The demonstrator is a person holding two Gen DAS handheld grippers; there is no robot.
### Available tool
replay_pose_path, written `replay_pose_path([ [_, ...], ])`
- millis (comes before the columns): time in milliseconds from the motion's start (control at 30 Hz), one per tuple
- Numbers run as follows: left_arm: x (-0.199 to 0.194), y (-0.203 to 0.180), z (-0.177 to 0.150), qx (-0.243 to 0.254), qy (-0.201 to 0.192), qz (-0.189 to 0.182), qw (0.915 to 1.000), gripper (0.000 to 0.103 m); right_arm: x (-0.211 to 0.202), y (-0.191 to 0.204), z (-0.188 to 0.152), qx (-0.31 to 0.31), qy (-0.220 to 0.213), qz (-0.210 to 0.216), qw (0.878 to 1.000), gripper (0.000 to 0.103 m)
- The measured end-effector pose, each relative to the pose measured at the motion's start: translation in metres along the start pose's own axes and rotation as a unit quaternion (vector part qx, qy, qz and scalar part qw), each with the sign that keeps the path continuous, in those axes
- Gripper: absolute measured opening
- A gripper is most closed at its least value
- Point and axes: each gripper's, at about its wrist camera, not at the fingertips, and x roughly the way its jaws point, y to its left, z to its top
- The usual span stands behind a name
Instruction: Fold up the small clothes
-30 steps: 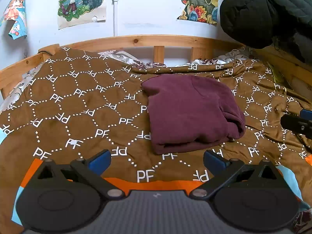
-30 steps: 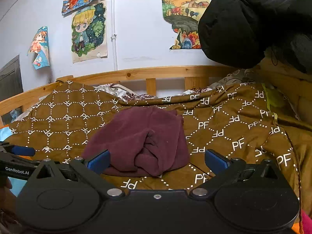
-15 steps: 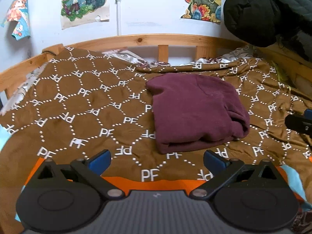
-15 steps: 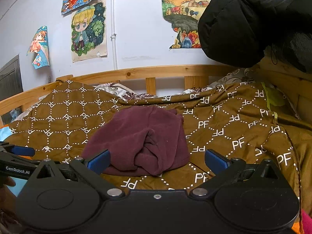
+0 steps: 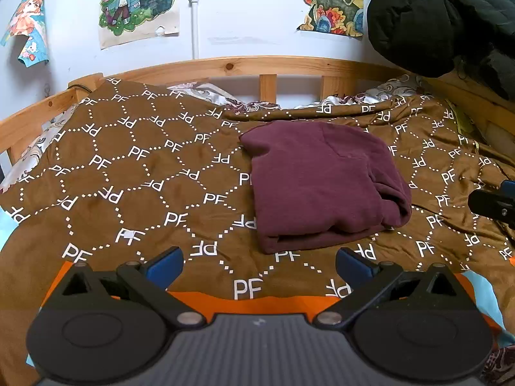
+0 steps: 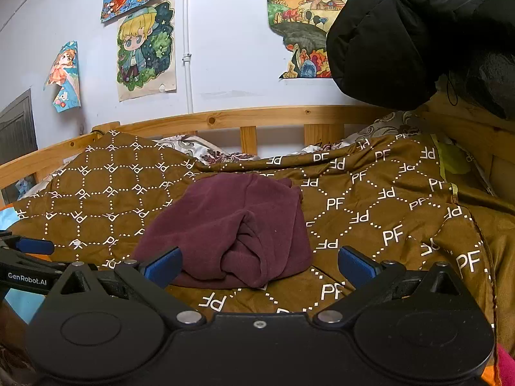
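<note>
Left wrist view, gripper: I see my left gripper (image 5: 257, 262) with its blue fingers (image 5: 162, 265) spread wide and holding nothing, hovering low over the brown blanket (image 5: 135, 177).
Left wrist view, garment: The maroon garment (image 5: 318, 183) lies ahead and slightly right of the gripper, apart from the fingers, folded into a compact block on the blanket.
Left wrist view, fold edges: The near edge shows stacked layers; the right side bulges into a rolled lump.
Left wrist view, other tool: The tip of my right gripper (image 5: 492, 202) shows at the right edge, clear of the garment.
Right wrist view, gripper: My right gripper (image 6: 259, 262) has its fingers parted and empty.
Right wrist view, garment: The maroon garment (image 6: 231, 234) sits just beyond the fingers, its loose bunched end facing me.
Right wrist view, other tool: My left gripper (image 6: 29, 251) appears at the left edge, beside the garment.
Step in hand: I judge the folding nearly complete; tidying or releasing remains.
Technique: I would flatten the rolled side, pinching only the top layer, and move slowly so the stack does not slide.
Risk: Catching the blanket with the cloth would drag the fold open.
</note>
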Motion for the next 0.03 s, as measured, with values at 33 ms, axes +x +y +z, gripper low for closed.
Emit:
replay_pose_path([
  [33,0.0001,-0.0001,0.0,0.0,0.0,0.0,1.0,0.102,0.0008,0.0006,0.0001,0.0,0.001,0.0,1.0,0.102],
])
